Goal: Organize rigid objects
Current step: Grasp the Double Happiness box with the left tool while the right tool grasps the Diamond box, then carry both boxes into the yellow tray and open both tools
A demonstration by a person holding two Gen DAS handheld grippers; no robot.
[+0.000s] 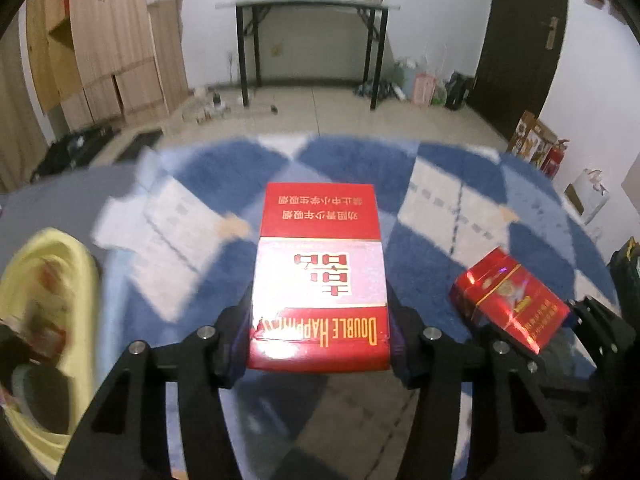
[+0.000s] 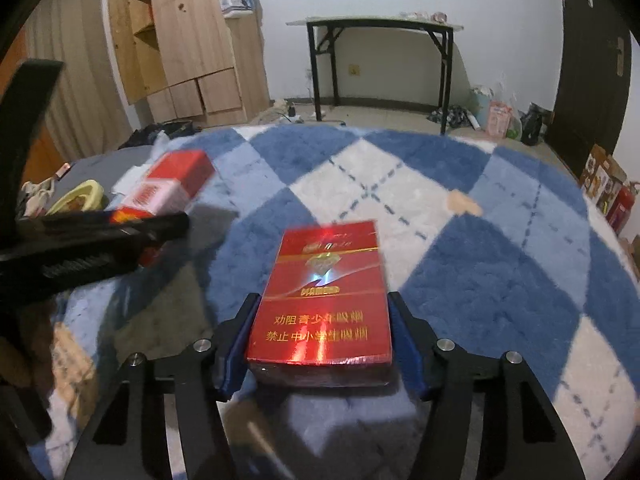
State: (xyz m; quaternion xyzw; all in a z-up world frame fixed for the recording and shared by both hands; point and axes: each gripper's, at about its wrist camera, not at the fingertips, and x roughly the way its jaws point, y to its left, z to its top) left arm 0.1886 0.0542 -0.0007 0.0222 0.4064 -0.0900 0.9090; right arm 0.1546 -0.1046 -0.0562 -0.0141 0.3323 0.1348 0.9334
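Double Happiness pack (image 1: 320,276) lies lengthwise away from its clamping left hand-held gripper (image 1: 318,344). Right hand-held gripper (image 2: 320,340), tilted downward, clamps the glossy red pack (image 2: 324,296) likewise.

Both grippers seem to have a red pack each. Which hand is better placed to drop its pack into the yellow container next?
Left, probably. The yellow container sits right beside the left gripper, shut on the Double Happiness pack; the right gripper is farther away.

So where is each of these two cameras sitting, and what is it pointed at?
Left wrist view: on the left gripper, looking along its fingers at the red and white pack they clamp; the right gripper shows at the right.
Right wrist view: on the right gripper, looking at the glossy red pack it clamps.
Both show the blue checked blanket, both packs, the yellow basket, and the black table.
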